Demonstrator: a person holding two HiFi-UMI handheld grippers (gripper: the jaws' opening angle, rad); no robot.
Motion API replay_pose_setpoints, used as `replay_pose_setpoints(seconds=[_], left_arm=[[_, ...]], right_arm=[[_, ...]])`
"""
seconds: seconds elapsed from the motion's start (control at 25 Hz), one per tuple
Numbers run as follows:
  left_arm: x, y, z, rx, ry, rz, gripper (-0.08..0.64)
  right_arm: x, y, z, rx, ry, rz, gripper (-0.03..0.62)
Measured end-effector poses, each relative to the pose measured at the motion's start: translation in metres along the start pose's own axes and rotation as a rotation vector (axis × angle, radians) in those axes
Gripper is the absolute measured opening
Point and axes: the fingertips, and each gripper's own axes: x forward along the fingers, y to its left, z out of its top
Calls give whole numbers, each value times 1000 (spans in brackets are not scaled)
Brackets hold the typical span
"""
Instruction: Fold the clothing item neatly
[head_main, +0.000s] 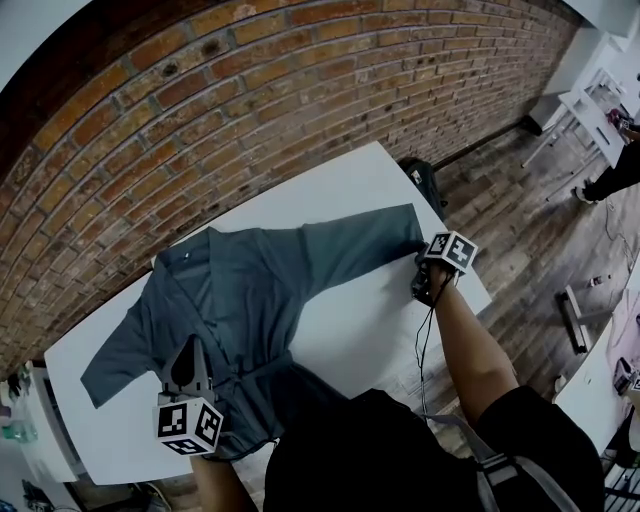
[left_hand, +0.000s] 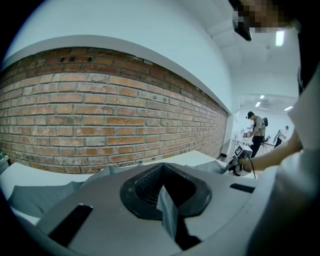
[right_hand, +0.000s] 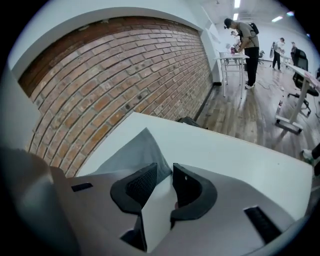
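Grey-blue wrap robe spread flat on a white table, collar toward the brick wall, both sleeves extended. Left gripper at the robe's lower hem, its tongs closed together with a sliver of grey fabric between them. Right gripper at the far sleeve's cuff, tongs narrowly apart over bare table, the cuff edge just beyond one jaw tip.

Garment lies on table, wall behind it.
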Motion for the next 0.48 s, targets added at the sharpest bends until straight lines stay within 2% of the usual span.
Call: replay_pose_setpoints(seconds=[0.36,0.48], left_arm=[[4,1,-11,-14,28,-15,-8],[4,3,-12,-11,37,-16,-7]], right_arm=[[4,2,-1,-203,28,-168,87],[9,7,-2,-234,38,-194,86]])
